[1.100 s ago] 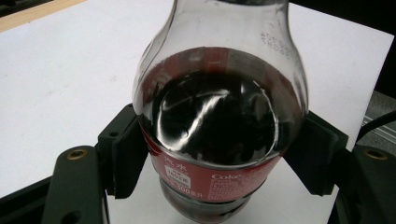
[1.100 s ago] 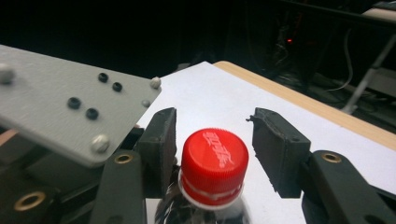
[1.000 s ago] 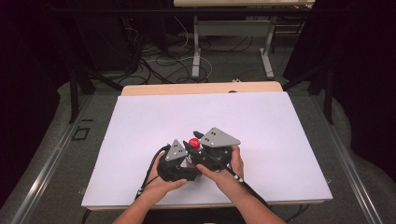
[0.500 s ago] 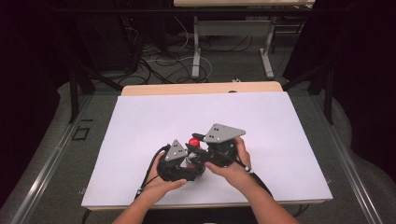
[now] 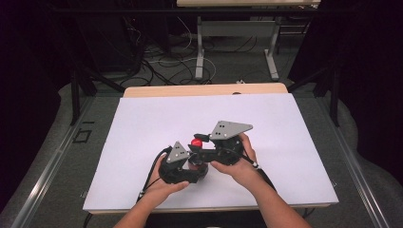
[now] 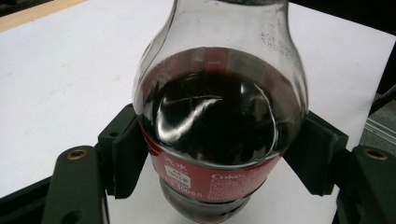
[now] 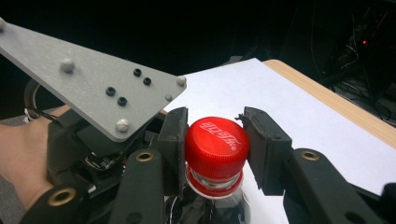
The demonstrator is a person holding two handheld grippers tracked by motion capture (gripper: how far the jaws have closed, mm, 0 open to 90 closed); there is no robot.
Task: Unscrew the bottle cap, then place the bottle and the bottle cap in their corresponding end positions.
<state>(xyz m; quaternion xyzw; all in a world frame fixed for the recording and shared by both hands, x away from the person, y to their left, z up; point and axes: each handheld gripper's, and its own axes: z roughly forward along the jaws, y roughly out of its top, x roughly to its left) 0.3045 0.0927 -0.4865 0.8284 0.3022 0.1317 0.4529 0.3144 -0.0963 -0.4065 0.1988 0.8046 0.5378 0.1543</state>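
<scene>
Left gripper (image 6: 219,154) fingers clamp the upright cola bottle (image 6: 219,116) at its label; right gripper (image 7: 215,149) fingers clench its red cap (image 7: 215,143) directly above, on the bottle's long axis.

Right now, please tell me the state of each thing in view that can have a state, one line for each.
Bottle: upright on the table, partly filled with dark drink, held at the body.
Red cap: on the bottle neck, clamped from both sides.
Left hand-held gripper: shut on the bottle.
Right hand-held gripper: shut on the red cap; its jaws have just been closing.
</scene>
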